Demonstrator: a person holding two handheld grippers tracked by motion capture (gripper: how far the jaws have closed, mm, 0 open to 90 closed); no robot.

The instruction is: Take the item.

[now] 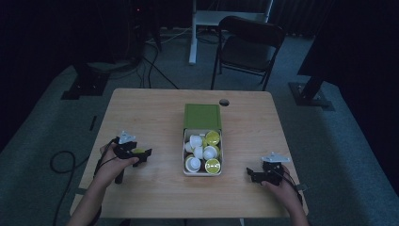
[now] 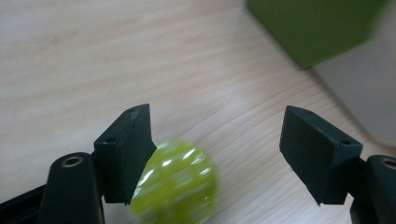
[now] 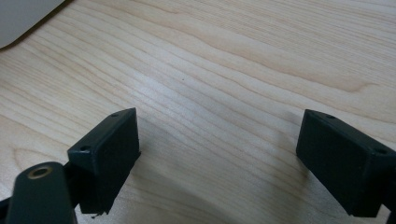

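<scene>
A white box [image 1: 184, 157] stands in the middle of the wooden table [image 1: 150, 113], its green lid [image 1: 202, 116] lying flat behind it. Several white and yellow-green capsules [image 1: 212, 137] fill the box. To its left, my left gripper [image 1: 145, 157] is open. In the left gripper view a blurred yellow-green capsule [image 2: 175, 184] lies on the wood against the inner face of one jaw, well apart from the other. My left gripper [image 2: 215, 140] points toward the green lid [image 2: 313, 28]. My right gripper [image 1: 251, 175] [image 3: 217, 140] is open over bare wood, right of the box.
A round cable hole [image 1: 224, 102] sits near the table's far edge. A dark folding chair [image 1: 249, 44] and a white stand [image 1: 194, 33] are on the floor beyond it. Cables [image 1: 61, 162] trail on the carpet at the left.
</scene>
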